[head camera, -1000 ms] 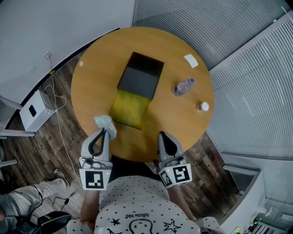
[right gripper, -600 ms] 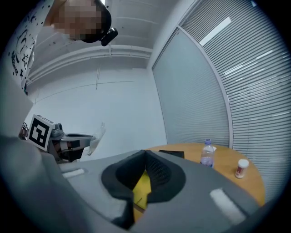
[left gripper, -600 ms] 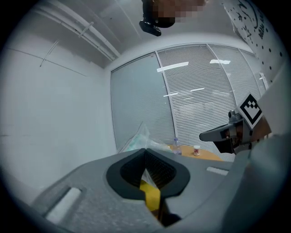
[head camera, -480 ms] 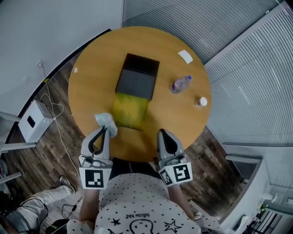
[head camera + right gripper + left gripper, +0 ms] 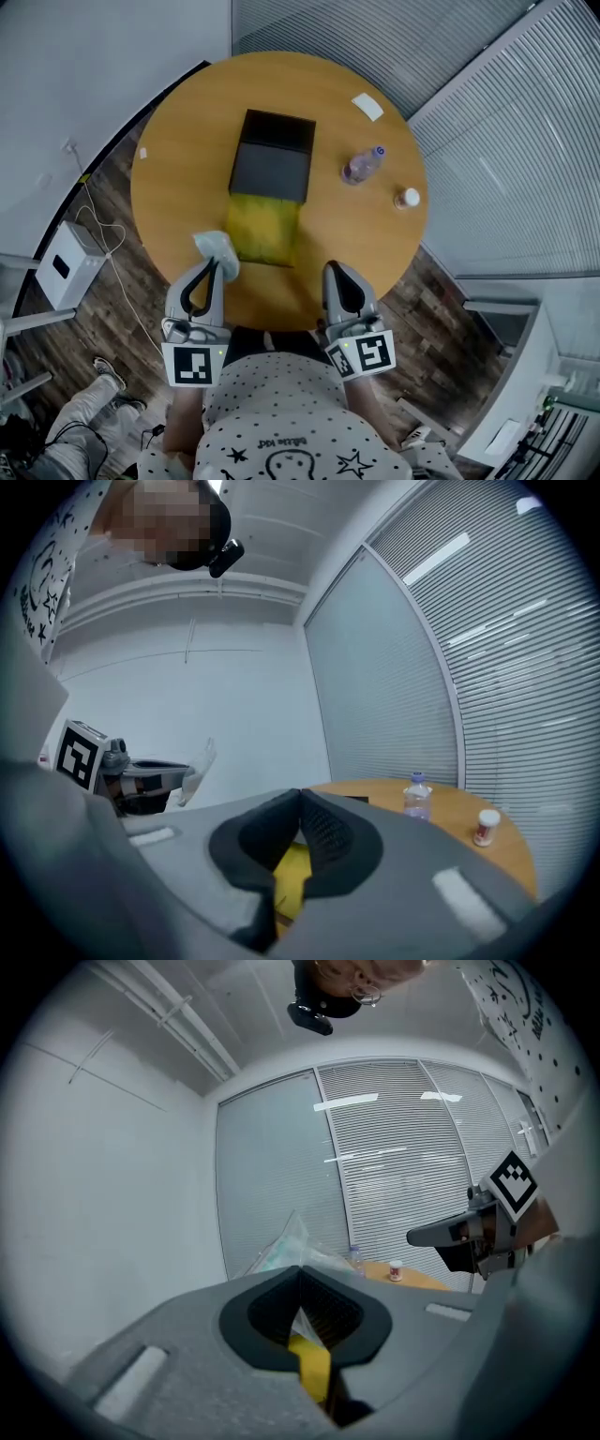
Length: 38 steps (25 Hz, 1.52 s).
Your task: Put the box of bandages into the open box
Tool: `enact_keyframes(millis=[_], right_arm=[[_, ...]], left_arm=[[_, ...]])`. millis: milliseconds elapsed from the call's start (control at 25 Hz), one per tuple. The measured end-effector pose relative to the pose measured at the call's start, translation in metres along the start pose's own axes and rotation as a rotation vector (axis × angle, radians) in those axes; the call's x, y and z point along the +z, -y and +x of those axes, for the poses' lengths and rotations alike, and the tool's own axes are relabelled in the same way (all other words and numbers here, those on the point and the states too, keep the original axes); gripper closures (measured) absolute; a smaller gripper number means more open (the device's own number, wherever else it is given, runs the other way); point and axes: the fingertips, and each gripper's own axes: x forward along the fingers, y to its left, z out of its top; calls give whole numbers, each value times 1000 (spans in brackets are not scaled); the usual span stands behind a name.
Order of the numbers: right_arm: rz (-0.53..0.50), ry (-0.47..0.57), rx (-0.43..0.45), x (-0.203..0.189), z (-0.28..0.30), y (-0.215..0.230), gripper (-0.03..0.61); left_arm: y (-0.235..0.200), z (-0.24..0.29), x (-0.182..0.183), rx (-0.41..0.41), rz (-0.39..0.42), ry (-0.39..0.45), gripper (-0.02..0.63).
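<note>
The open box (image 5: 272,159) is black and stands mid-table, its yellow flap (image 5: 262,228) folded out toward me. The bandages are a pale packet in clear wrapping (image 5: 216,251). My left gripper (image 5: 217,267) is shut on it just left of the flap's near corner. In the left gripper view the clear wrapping (image 5: 286,1251) sticks up from the closed jaws. My right gripper (image 5: 335,274) hovers over the table's near edge, right of the flap, shut with nothing in it. The right gripper view shows the left gripper (image 5: 141,775) with the packet (image 5: 202,761) off to its left.
On the round wooden table (image 5: 178,187), a clear water bottle (image 5: 361,166) and a small white jar (image 5: 407,198) stand right of the box. A white card (image 5: 367,107) lies at the far right. A white unit (image 5: 66,265) and cables sit on the floor at left.
The head view has swung a little, so the table and box sit further left in frame. Both grippers stay at the near edge, the left still holding the packet.
</note>
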Motion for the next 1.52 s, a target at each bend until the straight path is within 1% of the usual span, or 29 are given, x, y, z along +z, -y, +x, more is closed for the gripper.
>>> enact_keyframes(millis=[240,360,520,600,840,1000,1120,1200,1320,1520], right_arm=[[5,-3,-19,-6,-1,-4,574],[6,-3,-28,-4,-3,1,574],[9,-1,-39,-3,-5,8,574],[9,0,-44,-3,-6,9,574],[6,2,-63,-4,-3,6,574],[8,10,-85,-3,-7,11,574],[11,17,-108,-1,-10,17,575],[14,22,-124,1,-14,23,574],[15,23,-150,3,-19,30,574],[19,16,-194,-1,-23,39,574]], left_arm=[[-2,0,-9,-21,0,-11,603],[0,4,-7,-26,3,-9,603],[0,7,-4,-24,-18,-22,603],[-2,7,0,-37,-14,-25,603],[-14,22,8,-131,98,-48,603],[-6,41,6,-219,139,-91,603],[5,57,-6,-295,175,-140,603],[14,68,-14,-332,183,-180,603],[27,83,-29,-368,194,-229,603],[41,105,-66,-415,200,-297,603]])
